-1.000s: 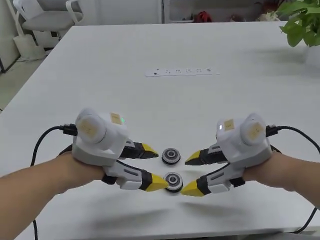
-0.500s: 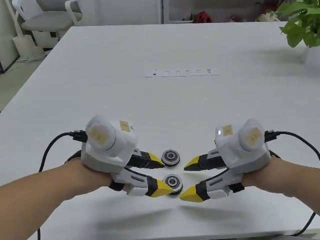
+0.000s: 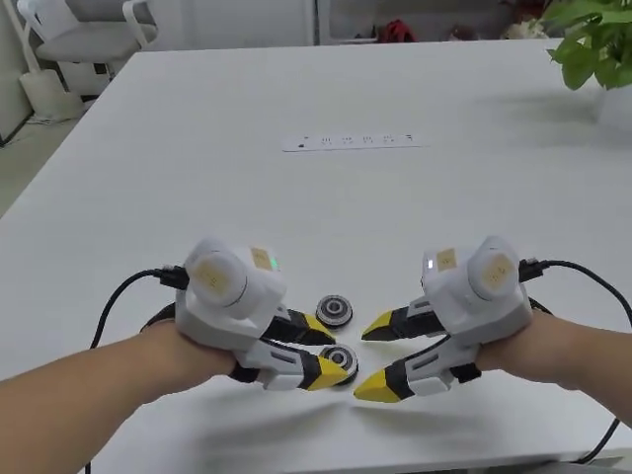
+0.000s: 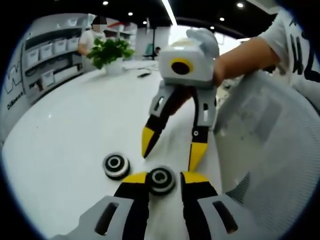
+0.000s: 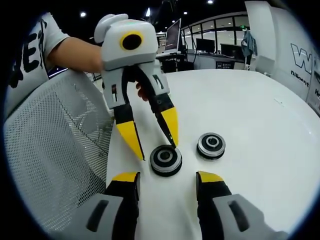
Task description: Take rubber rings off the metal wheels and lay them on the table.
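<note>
Left gripper (image 3: 329, 353) jaws apart around one metal wheel (image 3: 341, 357); right gripper (image 3: 367, 358) jaws apart, facing it.
Your left jaws straddle the wheel with a yellow tip at each side of it; can't tell if they press on it. Its dark rubber ring (image 5: 153, 162) sits on the wheel. Your right jaws gape with nothing between them, and the wheel lies just ahead of their tips. The two grippers meet nose to nose over it, tips near but apart. The second wheel (image 3: 334, 310) lies on the table (image 3: 296, 217) just outside your left jaws, ring on too. Well beyond the jaws are a power strip (image 3: 346, 141), a plant (image 3: 592, 39) and a chair (image 3: 79, 35). A cable (image 3: 109, 306) trails from your left gripper. A mesh chair back (image 5: 50, 140) stands behind the left gripper.
</note>
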`<move>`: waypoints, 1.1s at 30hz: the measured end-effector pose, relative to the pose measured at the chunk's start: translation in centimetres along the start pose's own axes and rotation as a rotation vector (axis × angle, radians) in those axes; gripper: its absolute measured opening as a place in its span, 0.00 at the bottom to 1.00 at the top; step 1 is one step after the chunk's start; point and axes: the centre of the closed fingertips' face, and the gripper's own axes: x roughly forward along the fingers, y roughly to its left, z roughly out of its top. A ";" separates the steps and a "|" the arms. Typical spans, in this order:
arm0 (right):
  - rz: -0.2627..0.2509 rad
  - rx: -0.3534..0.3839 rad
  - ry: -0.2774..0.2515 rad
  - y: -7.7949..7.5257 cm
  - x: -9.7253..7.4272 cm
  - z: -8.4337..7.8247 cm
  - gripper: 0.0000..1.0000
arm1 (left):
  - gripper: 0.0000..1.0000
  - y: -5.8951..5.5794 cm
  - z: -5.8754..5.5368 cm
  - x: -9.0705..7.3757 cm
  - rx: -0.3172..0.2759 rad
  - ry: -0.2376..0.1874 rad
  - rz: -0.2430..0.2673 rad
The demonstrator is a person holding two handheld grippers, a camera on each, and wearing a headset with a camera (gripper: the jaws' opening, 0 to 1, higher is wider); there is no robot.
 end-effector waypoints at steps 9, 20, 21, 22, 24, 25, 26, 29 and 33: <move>0.002 0.004 -0.002 0.1 0.1 0.0 0.42 | 0.20 0.3 -0.6 0.4 0.002 0.017 0.025; -0.007 0.019 -0.030 0.4 0.6 0.3 0.40 | 0.14 0.6 -0.7 0.4 0.042 0.014 0.071; -0.008 0.019 -0.033 0.5 0.7 0.4 0.40 | 0.14 0.6 -0.7 0.5 0.041 0.013 0.073; -0.010 0.021 -0.038 0.5 0.7 0.5 0.40 | 0.14 0.6 -0.7 0.5 0.039 0.010 0.076; -0.013 0.022 -0.044 0.5 0.8 0.6 0.38 | 0.14 0.6 -0.7 0.5 0.041 0.007 0.080; -0.014 0.023 -0.046 0.5 0.9 0.7 0.38 | 0.14 0.6 -0.7 0.5 0.043 0.007 0.081; -0.016 0.026 -0.049 0.4 0.9 0.8 0.37 | 0.14 0.6 -0.7 0.5 0.044 0.007 0.083; -0.020 0.041 -0.063 0.4 1.1 1.1 0.36 | 0.14 0.7 -0.7 0.4 0.044 -0.001 0.087; -0.032 0.045 -0.067 0.3 1.3 1.1 0.33 | 0.14 0.7 -0.7 0.4 0.039 -0.012 0.089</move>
